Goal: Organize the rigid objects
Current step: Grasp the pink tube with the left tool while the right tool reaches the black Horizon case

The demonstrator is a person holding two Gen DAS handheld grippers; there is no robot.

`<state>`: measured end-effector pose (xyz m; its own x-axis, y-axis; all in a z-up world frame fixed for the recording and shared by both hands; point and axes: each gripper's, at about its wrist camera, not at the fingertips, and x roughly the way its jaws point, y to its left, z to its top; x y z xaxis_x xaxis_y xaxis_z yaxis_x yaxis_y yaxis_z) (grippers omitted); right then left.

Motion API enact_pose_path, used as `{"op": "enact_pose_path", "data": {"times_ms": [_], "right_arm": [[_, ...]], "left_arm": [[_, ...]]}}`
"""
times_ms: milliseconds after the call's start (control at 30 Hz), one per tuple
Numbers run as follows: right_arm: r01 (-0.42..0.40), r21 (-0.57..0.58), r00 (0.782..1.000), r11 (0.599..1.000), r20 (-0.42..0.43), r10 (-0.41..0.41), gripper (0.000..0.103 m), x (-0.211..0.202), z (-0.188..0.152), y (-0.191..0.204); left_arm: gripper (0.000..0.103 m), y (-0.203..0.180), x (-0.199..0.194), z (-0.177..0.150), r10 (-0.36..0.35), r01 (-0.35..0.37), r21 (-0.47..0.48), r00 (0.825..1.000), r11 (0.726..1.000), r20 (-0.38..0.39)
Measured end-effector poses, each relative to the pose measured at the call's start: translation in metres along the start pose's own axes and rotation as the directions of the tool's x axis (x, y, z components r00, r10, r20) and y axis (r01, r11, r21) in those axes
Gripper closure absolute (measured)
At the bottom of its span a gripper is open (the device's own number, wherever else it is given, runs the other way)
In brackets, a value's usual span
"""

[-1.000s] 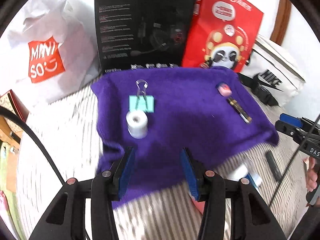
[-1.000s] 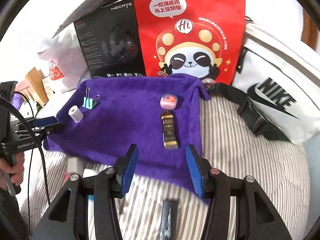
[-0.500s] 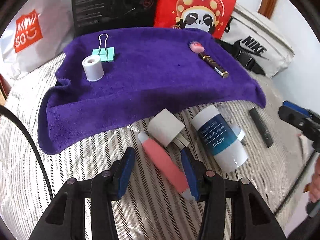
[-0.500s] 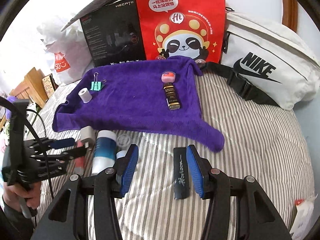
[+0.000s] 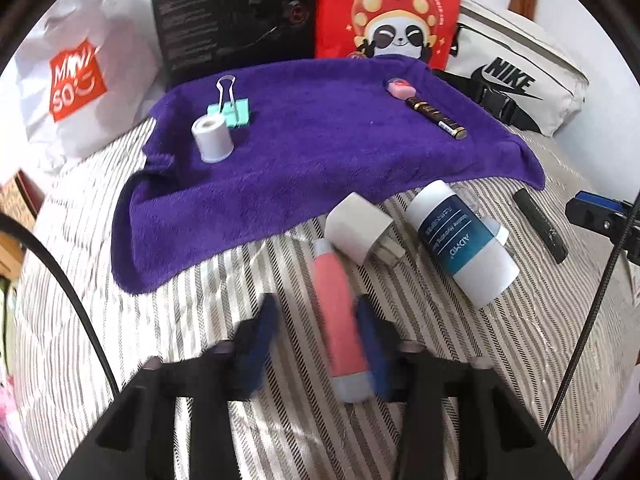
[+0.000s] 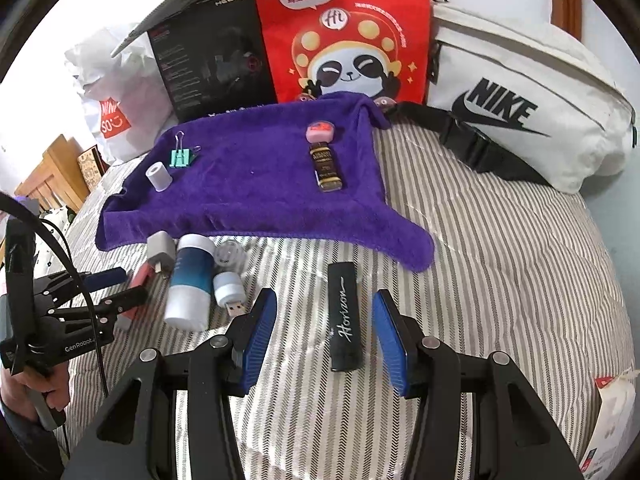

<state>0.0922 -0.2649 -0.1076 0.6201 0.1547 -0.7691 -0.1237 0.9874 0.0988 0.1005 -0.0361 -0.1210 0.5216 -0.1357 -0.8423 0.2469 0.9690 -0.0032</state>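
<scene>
My left gripper (image 5: 320, 332) sits low over the striped bedding with a pink tube (image 5: 338, 308) between its blurred fingers. Its jaws are closing; the right pad touches the tube, the left pad stands apart. My right gripper (image 6: 326, 340) is open, straddling a black stick (image 6: 345, 316) without touching it. A white plug (image 5: 360, 228) and a blue-white bottle (image 5: 460, 240) lie beside the tube. On the purple towel (image 5: 320, 152) rest a teal binder clip (image 5: 232, 110), a white roll (image 5: 212, 138), a pink case (image 5: 400, 87) and a dark gold tube (image 5: 436, 118).
Behind the towel stand a white Miniso bag (image 5: 76, 84), a black box (image 5: 232, 12) and a red panda bag (image 5: 388, 8); a white Nike bag (image 6: 520, 112) lies right. A small USB light (image 6: 228, 288) rests by the bottle. A hand (image 6: 40, 392) holds the left gripper.
Both grippers drew back from the towel and sank toward the bedding. The left fingers came closer together around the pink tube. The black stick now lies between the right fingers.
</scene>
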Motion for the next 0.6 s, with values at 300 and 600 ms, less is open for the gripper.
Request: {"op": "enact_pose_path", "data": {"times_ms": [300,600], "right_arm": [[0.023,0.022,0.999,1.000,-0.032,-0.022,0.053,0.011,-0.008,-0.016],[0.000,0.002,0.997,1.000,-0.071,0.001,0.061,0.040,-0.008,-0.014]], "left_arm": [[0.085,0.000,0.003,0.005,-0.009,0.009,-0.009,1.000,1.000,0.006],[0.086,0.003,0.003,0.004,-0.008,0.009,-0.015,1.000,1.000,0.013]]}}
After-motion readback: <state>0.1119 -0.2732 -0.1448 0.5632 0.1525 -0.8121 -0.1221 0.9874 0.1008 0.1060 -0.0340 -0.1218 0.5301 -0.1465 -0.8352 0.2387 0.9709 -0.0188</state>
